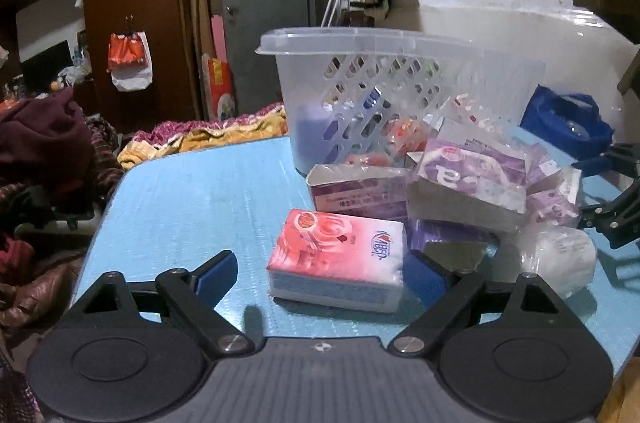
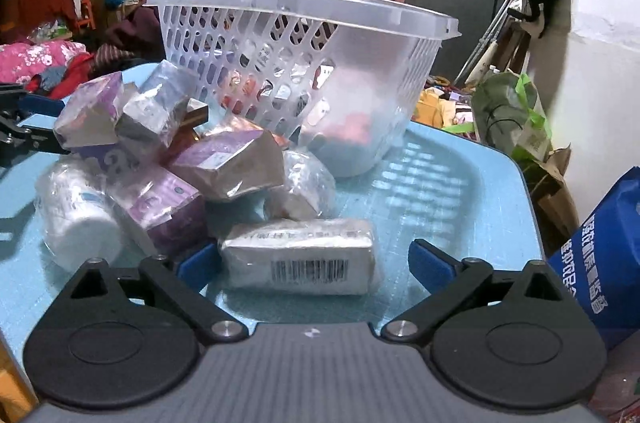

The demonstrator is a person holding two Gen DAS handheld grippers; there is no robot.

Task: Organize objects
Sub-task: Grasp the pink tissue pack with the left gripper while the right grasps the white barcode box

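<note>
A clear plastic basket (image 1: pixel 360 43) stands at the back of the blue table (image 1: pixel 192 191), with some items inside. It also shows in the right wrist view (image 2: pixel 304 3). In front of it lies a pile of purple tissue packs (image 1: pixel 472 179) and wrapped rolls (image 2: pixel 80 219). My left gripper (image 1: pixel 320 273) is open, its jaws on either side of a pink tissue pack (image 1: pixel 340 259) lying on the table. My right gripper (image 2: pixel 312 263) is open around a silver-wrapped pack with a barcode (image 2: pixel 300 255). The right gripper also shows at the right edge of the left wrist view (image 1: pixel 616 199).
A blue bag (image 2: pixel 604 263) stands at the table's right edge, also seen behind the pile (image 1: pixel 568 119). Clothes are heaped left of the table (image 1: pixel 44 159). A green bag (image 2: pixel 508 115) and a white wall (image 2: pixel 608 35) lie beyond the far right corner.
</note>
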